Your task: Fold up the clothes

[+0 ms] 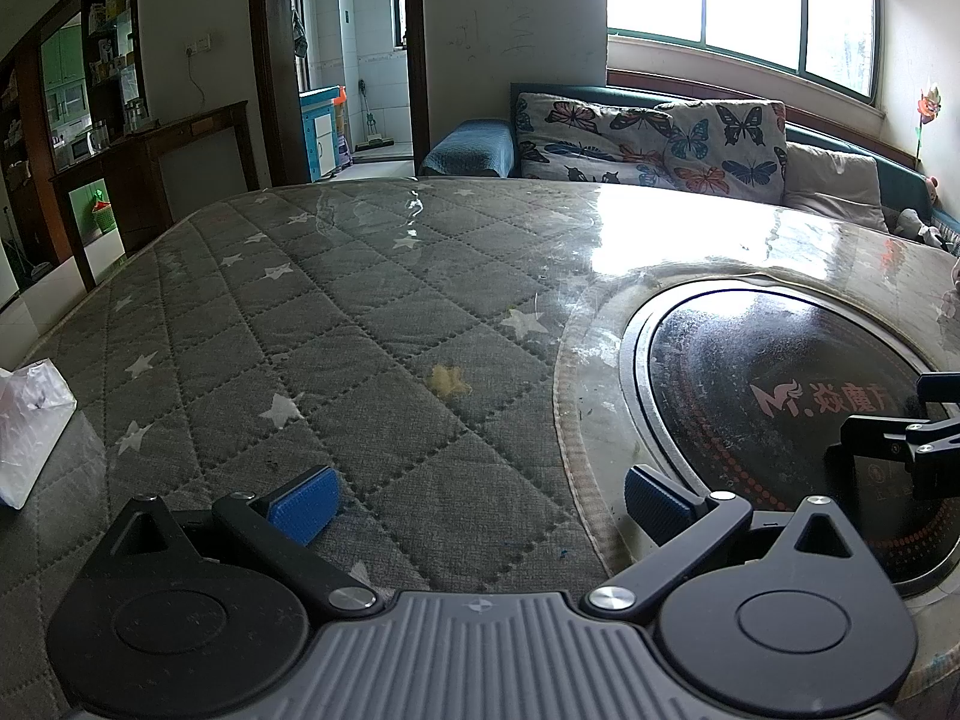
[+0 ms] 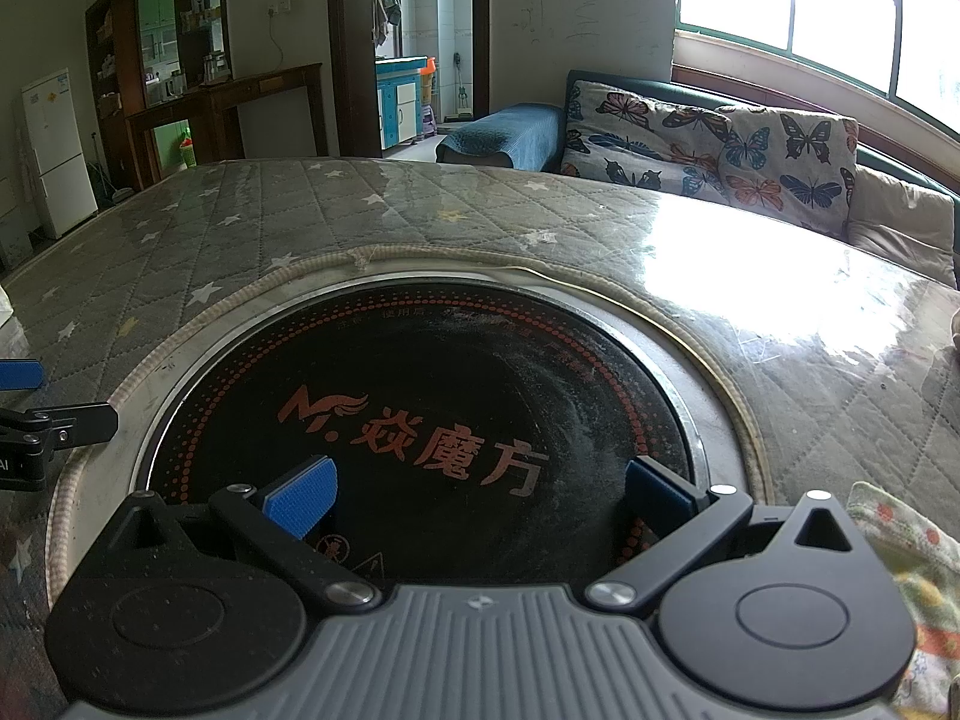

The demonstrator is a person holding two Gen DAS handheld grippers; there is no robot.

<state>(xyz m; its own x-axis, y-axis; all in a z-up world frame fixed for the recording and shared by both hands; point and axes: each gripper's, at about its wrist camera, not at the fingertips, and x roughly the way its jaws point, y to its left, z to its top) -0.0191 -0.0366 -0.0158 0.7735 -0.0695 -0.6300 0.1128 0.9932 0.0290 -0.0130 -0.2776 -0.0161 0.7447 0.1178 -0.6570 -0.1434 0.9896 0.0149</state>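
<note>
A round table [image 1: 372,300] is seen filling both views, covered by a grey quilted cloth with pale stars under a clear glossy sheet; window glare is reflected at its far right side. Behind it, a sofa [image 1: 840,180] is set under the window, with a butterfly-print cushion [image 1: 654,138] leaned on its back. A white fridge [image 2: 57,150] is seen at the far left wall in the right wrist view.

A black round hotplate [image 2: 432,420] with orange lettering is sunk into the table's middle, ringed by a metal rim and a pale braided edge of the cloth.

A patterned garment [image 2: 918,588], light green and yellow with red spots, is seen only at the lower right edge of the right wrist view, lying on the table just beside the right gripper. A white plastic bag [image 1: 30,426] lies at the table's left edge.

The left gripper [image 1: 480,495] is held over the quilted cloth, its blue pads wide apart and nothing between them. The right gripper [image 2: 480,495] is held over the hotplate, likewise spread wide and holding nothing.
</note>
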